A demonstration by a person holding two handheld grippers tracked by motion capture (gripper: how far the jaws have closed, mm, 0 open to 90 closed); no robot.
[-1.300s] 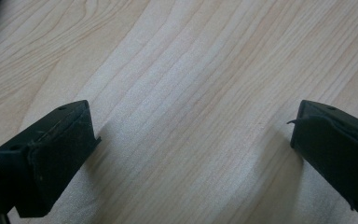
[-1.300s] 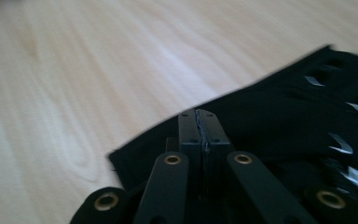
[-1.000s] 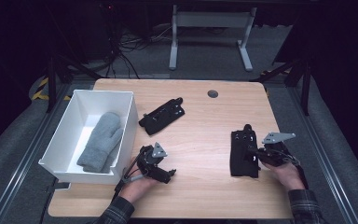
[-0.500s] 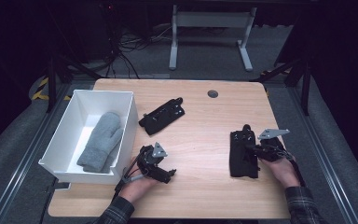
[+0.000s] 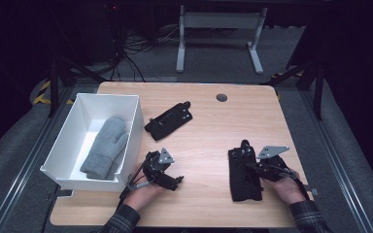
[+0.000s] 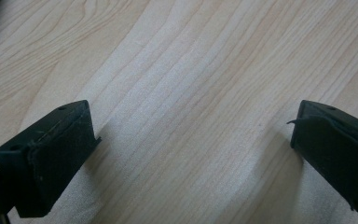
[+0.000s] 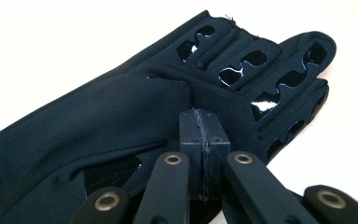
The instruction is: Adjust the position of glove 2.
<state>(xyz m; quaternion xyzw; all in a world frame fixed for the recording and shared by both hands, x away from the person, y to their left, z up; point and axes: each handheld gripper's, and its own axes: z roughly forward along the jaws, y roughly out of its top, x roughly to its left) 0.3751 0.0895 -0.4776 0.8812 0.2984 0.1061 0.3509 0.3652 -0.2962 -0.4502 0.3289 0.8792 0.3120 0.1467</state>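
**Right hand-held gripper closes on the black glove**

The right hand-held gripper [image 7: 203, 140] now has its jaws pressed together, pads meeting at the palm of the black glove [image 7: 121, 112]; from its own view they seem to pinch a fold of the fabric, though the bite itself is hidden under the pads. A second ago, in the high view, this gripper sat a little further to the right of the glove; it has since slid left onto it, so the right hand-held gripper [image 5: 267, 165] now overlaps the glove's [image 5: 243, 177] right edge. The glove lies flat on the worktop [image 5: 209, 131], fingers pointing away from the person, and has not visibly shifted.

The left hand-held gripper [image 6: 191, 154] has its jaws spread wide with nothing but bare wood between them. In the high view it [image 5: 161, 170] rests on the worktop just beside the near right corner of the white bin [image 5: 131, 126], in the same place as before.

Further out, a grey mitten [image 5: 104, 145] lies inside the bin, and a second black glove [image 5: 170, 117] lies near the bin's right wall, apart from it.

My reading: the grasp is just made, and the lift toward the bin is the next step. A thin pinch of fabric could slip.
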